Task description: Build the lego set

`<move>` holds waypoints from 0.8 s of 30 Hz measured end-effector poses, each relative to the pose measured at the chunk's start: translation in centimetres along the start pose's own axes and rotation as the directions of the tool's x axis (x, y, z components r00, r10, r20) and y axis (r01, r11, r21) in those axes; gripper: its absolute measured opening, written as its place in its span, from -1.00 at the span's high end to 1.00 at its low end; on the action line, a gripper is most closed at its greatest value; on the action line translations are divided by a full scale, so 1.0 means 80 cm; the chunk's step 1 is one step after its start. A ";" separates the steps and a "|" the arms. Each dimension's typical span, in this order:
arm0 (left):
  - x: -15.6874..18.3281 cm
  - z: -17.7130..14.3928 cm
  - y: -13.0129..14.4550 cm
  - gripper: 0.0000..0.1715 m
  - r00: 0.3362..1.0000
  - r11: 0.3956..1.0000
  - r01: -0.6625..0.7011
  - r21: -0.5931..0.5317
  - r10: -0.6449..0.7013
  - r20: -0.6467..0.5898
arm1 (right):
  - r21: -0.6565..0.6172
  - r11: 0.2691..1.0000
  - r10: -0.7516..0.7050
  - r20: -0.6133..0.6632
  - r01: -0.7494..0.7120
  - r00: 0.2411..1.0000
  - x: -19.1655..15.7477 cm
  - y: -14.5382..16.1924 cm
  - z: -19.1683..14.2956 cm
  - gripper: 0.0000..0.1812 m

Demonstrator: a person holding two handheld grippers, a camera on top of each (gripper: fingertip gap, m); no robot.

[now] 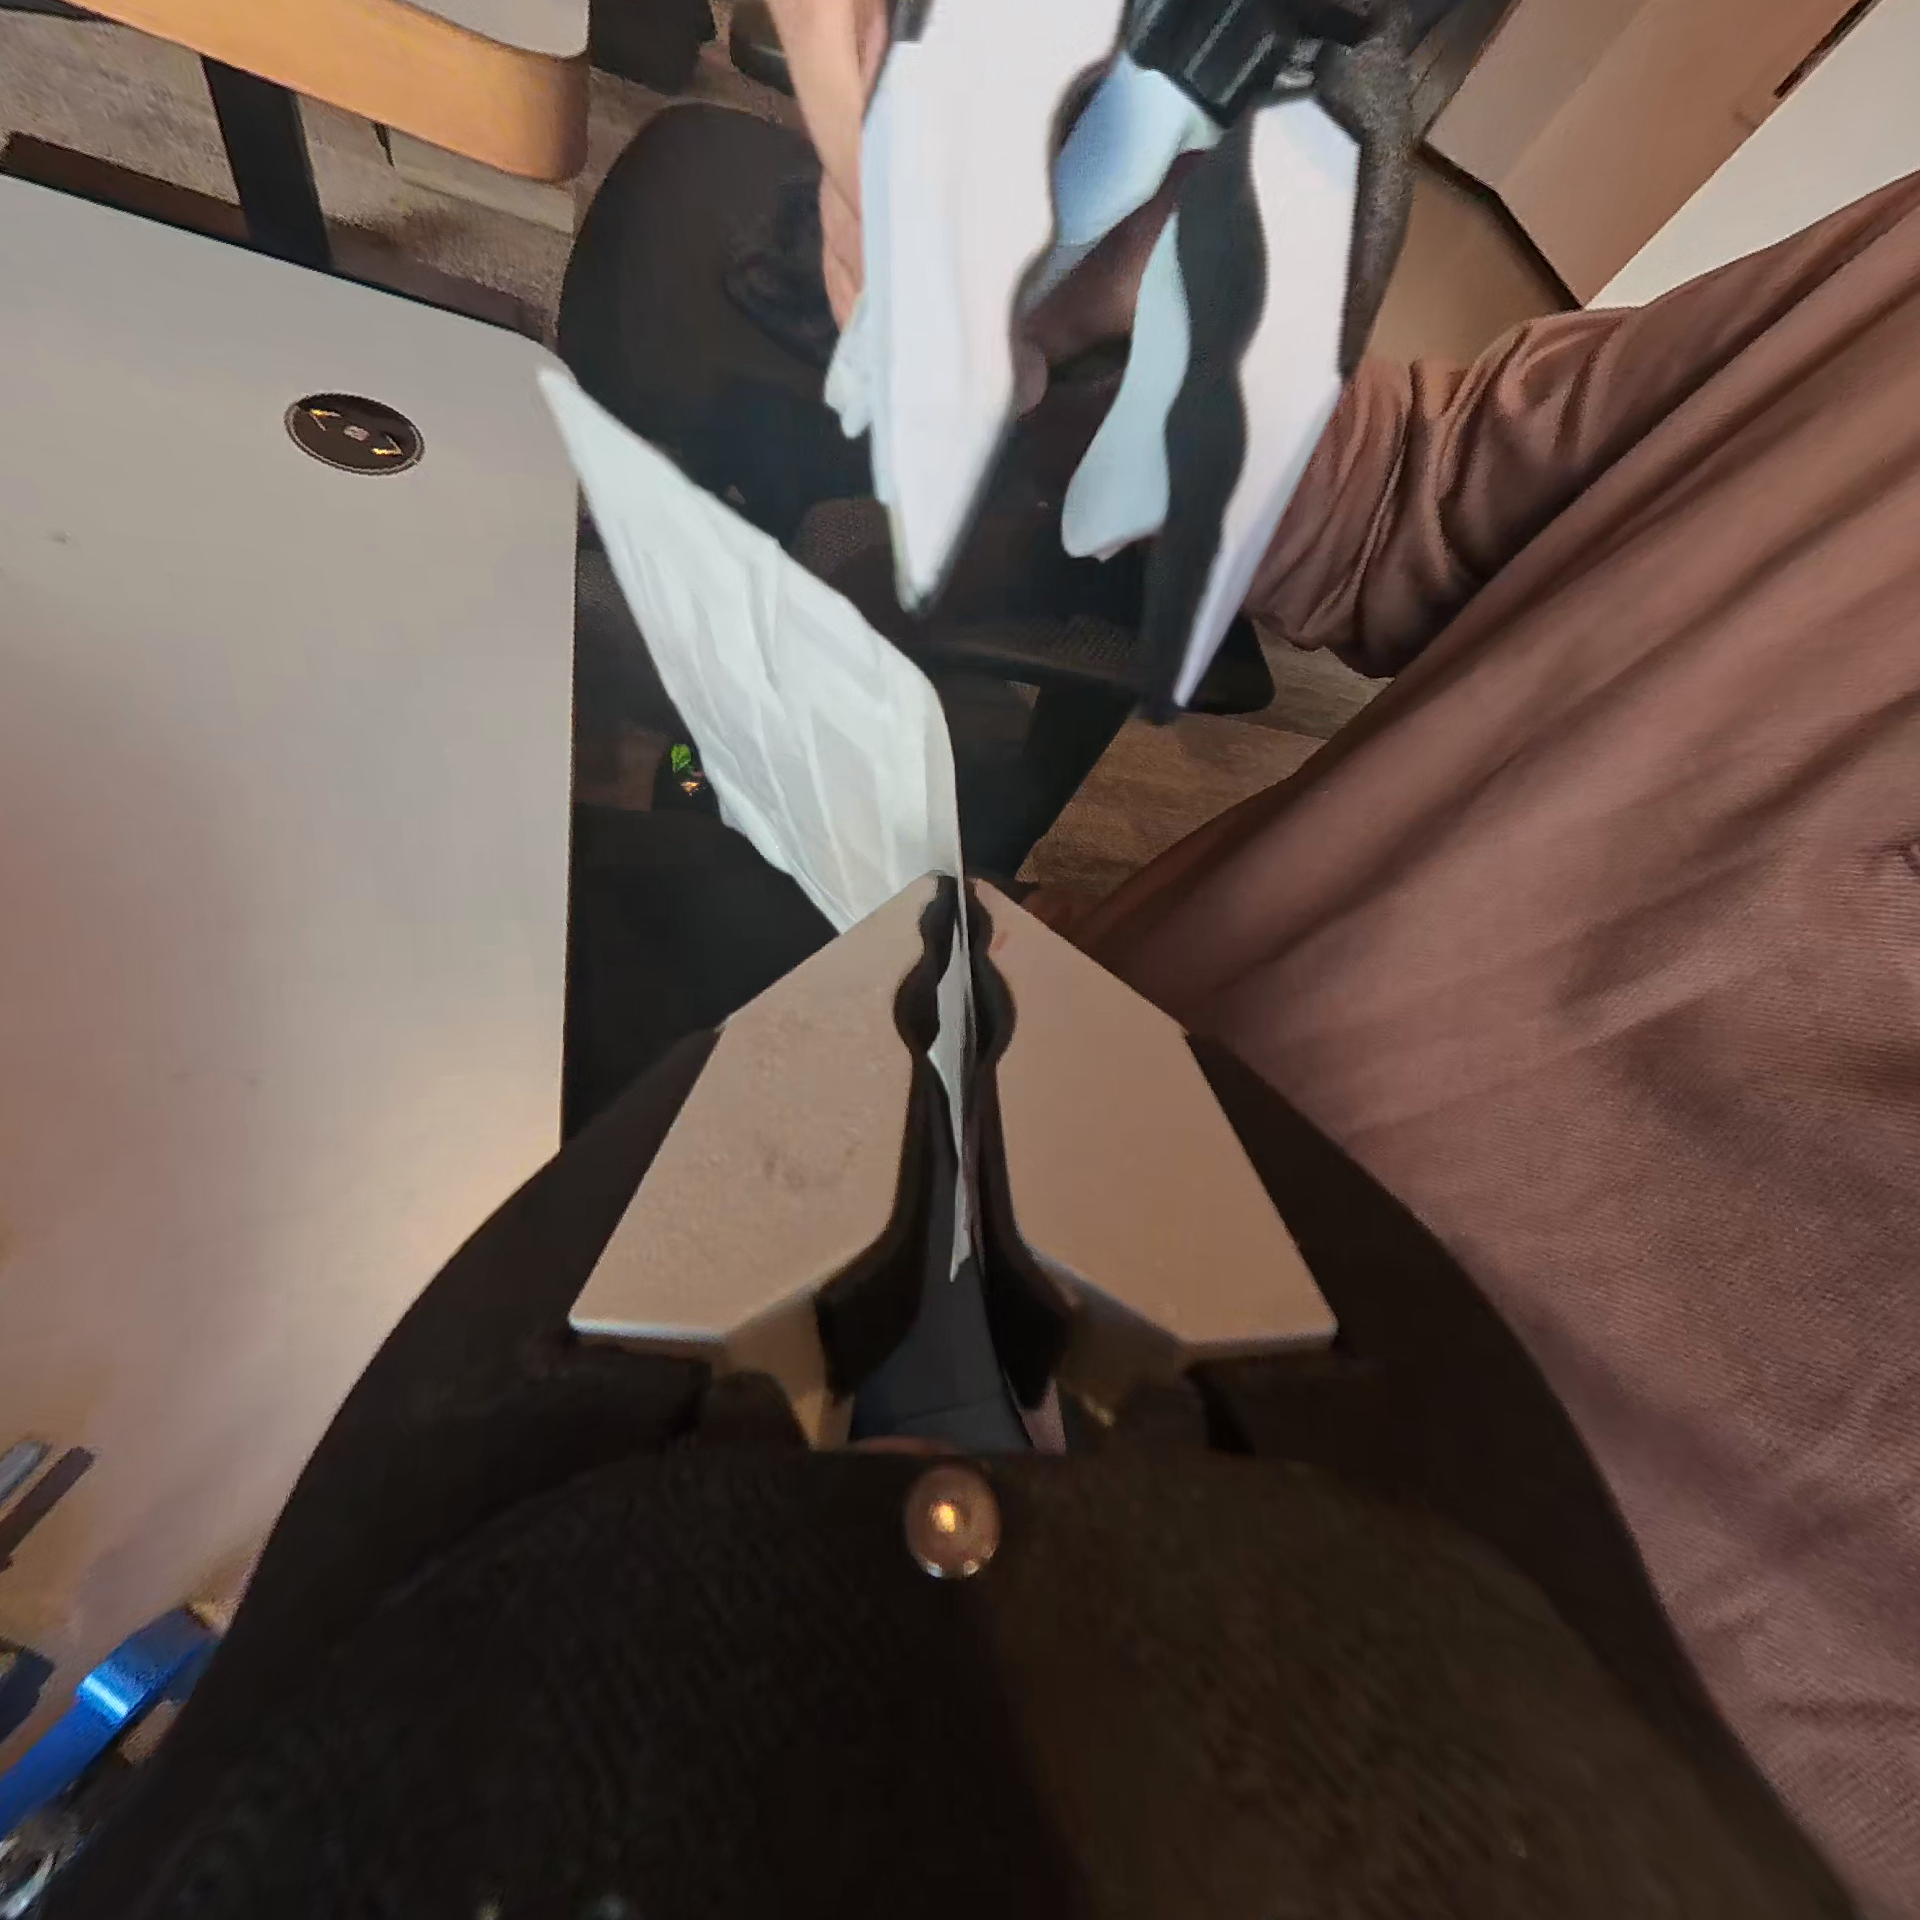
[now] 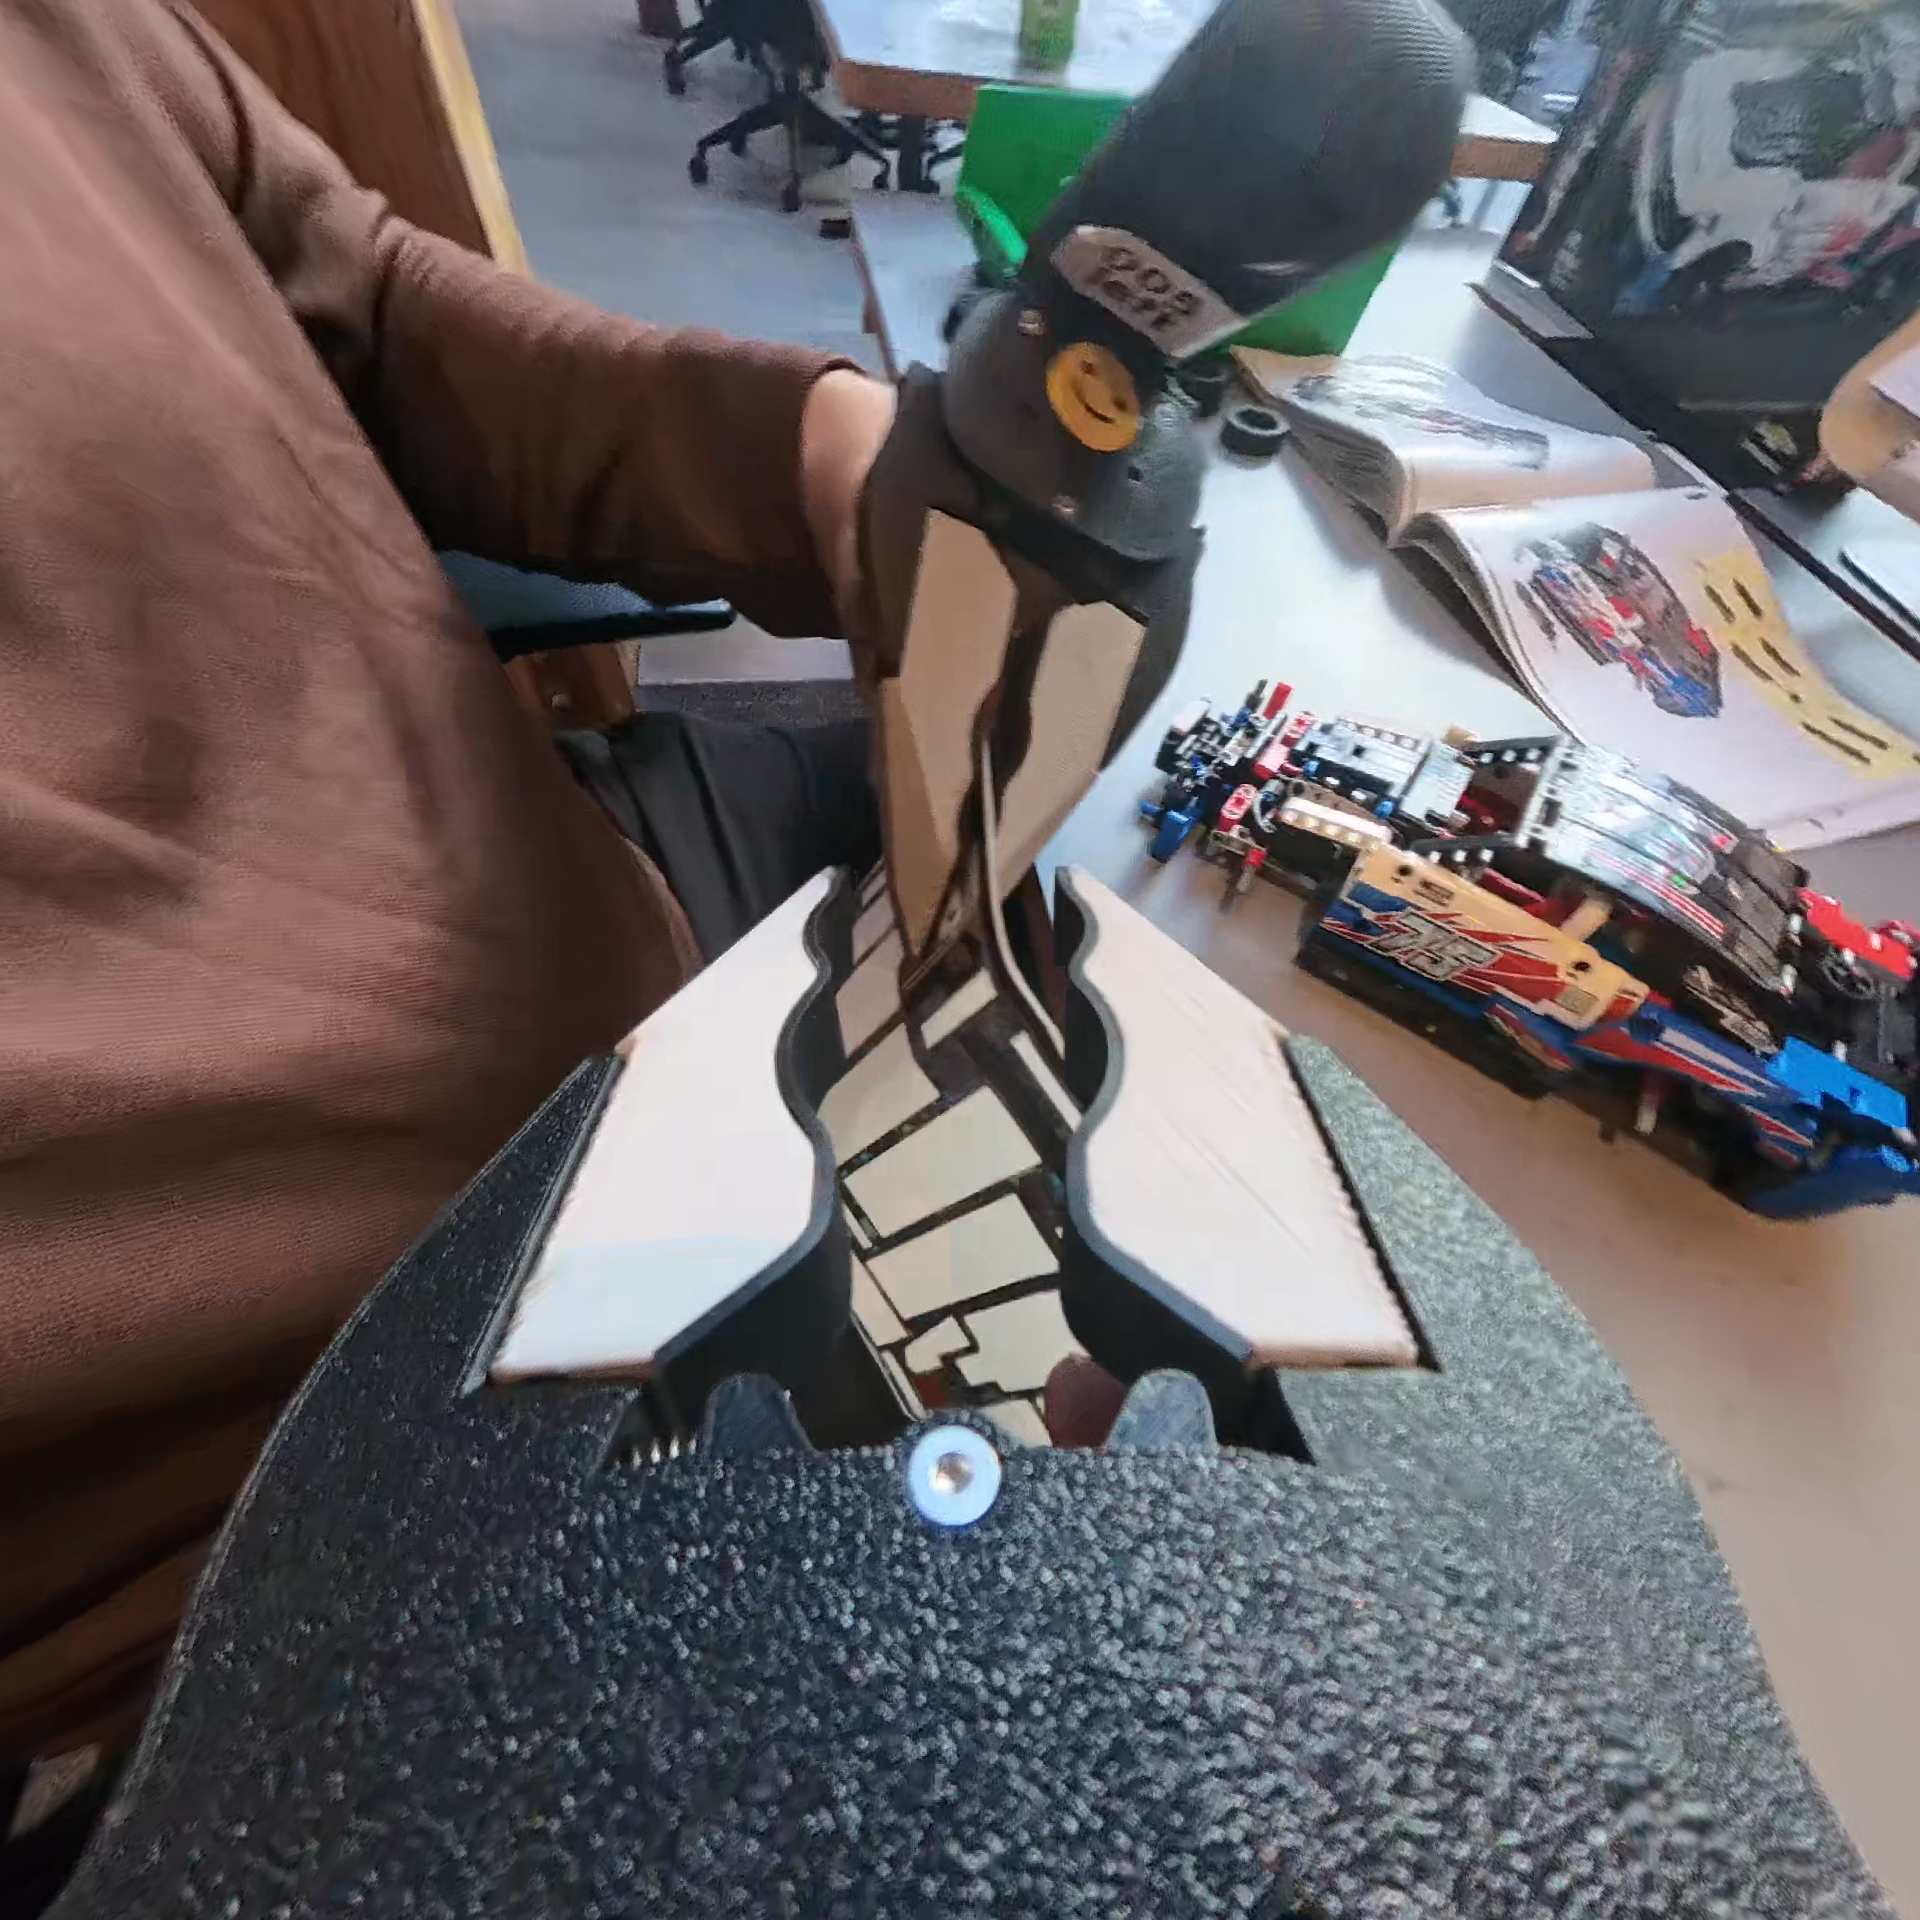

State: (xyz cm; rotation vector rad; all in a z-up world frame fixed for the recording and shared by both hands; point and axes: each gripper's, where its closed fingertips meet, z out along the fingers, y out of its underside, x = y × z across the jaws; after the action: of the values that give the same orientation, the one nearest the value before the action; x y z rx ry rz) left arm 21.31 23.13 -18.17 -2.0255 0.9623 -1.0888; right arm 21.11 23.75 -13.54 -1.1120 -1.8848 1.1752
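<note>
The left tongs (image 1: 961,904) are pressed together on a white sticker sheet (image 1: 769,665), which runs up and leftward from the tips, off the desk (image 1: 260,779). The right tongs (image 2: 951,904) are spread, and the sheet's far end (image 2: 935,1174) lies between them without a clear grip. The lego car (image 2: 1558,935) lies lengthwise on the desk, beside an open instruction booklet (image 2: 1558,561).

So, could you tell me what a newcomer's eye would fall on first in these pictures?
Probably the left gripper, shut on a white sheet held up off the table's edge, near the person's brown sleeve. In the right wrist view, the red, white and blue lego car lies on the table beside an open instruction book, while the right gripper stands open.
</note>
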 end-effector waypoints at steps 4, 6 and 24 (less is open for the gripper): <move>0.004 0.005 0.005 1.00 0.999 1.000 0.012 -0.012 -0.012 -0.033 | -0.076 0.992 -0.097 0.018 0.098 0.995 -0.013 0.017 0.013 0.54; 0.006 0.006 0.006 1.00 0.997 0.999 0.038 -0.007 -0.038 -0.062 | -0.076 0.987 -0.139 0.036 0.142 0.990 -0.022 0.019 0.016 0.55; 0.025 0.005 0.008 1.00 0.986 0.999 0.023 0.041 -0.016 -0.168 | -0.078 0.994 -0.070 0.114 0.079 0.991 -0.026 0.040 0.027 0.57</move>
State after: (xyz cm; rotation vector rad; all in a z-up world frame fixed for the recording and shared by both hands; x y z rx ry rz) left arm 22.28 21.21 -18.06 -1.9365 0.9954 -1.2961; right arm 21.21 21.85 -17.48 -1.0286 -2.0582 1.1473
